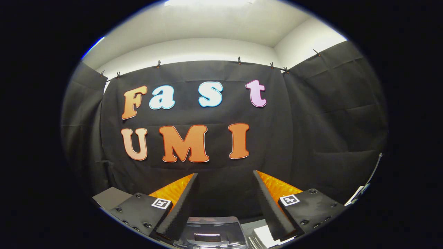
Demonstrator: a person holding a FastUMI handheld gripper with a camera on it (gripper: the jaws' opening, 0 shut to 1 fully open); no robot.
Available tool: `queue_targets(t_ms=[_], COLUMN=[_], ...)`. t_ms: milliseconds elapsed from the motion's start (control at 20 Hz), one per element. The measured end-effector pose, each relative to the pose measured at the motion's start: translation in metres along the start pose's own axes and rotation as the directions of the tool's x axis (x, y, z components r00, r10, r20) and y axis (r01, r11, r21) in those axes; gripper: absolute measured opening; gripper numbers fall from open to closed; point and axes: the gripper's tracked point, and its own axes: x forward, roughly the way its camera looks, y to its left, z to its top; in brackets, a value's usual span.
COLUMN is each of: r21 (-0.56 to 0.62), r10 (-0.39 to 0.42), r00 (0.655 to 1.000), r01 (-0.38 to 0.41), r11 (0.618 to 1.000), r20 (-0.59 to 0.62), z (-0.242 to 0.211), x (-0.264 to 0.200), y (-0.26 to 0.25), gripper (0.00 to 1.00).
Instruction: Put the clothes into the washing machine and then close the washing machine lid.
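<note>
The gripper (225, 176) is raised and points at the booth's black cloth wall (332, 131), its two fingers (181, 207) spread wide apart with nothing between them. Each finger carries a small square marker (161, 203) on its mount. Through the gap between the fingers, at 6 o'clock from the fingertips and below them, lies the top of the washing machine (211, 231): a translucent, greyish lid with a small rectangular recess near its middle. Whether that lid is fully down cannot be told from this angle. Just at 4 o'clock from the lid, beside the right finger's base, is a pale, flat patch (264, 235) too cut off to identify. At 12 o'clock, beyond the fingers, the cloth hangs from small clips (238, 61) along its top edge, with a white wall (193, 48) and ceiling above.
</note>
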Motion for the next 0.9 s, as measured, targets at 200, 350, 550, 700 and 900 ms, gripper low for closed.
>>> queue_targets(t_ms=[200, 350, 550, 700, 900], r21=[0.018, 0.012, 0.008, 0.004, 0.017], r10=[0.013, 0.01, 0.028, 0.049, 0.061], r00=[1.0, 1.0, 0.999, 0.998, 0.998], r01=[-0.013, -0.01, -0.028, -0.05, -0.061], r11=[1.0, 1.0, 1.0, 0.999, 0.998], r20=[0.006, 0.013, 0.018, 0.029, 0.024], z=[-0.001, 0.006, 0.011, 0.016, 0.012], x=[0.014, 0.03, 0.049, 0.062, 0.074], y=[-0.034, -0.059, -0.087, -0.103, -0.116], gripper=[0.98, 0.98, 0.98, 0.98, 0.99])
